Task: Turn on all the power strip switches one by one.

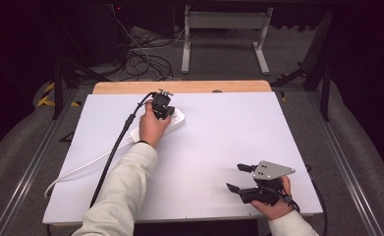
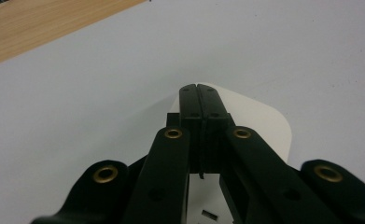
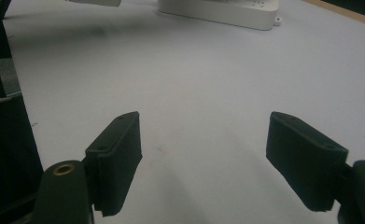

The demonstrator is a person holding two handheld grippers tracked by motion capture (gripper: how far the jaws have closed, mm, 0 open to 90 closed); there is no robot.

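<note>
Looks like pressing/poking step: left gripper [image 2: 199,88] jaws pressed together, tips over white power strip [image 1: 176,119] upper-centre of high view on white table [image 1: 219,142]; right gripper [image 1: 241,177] spread wide, idle lower right; next prob needs careful downward push

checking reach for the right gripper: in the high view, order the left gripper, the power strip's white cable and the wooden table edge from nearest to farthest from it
1. left gripper, up-left of the right gripper, over the power strip.
2. wooden table edge, along the far side.
3. white cable, trailing to the near-left edge.
Two and three are close; this order is tentative.
</note>
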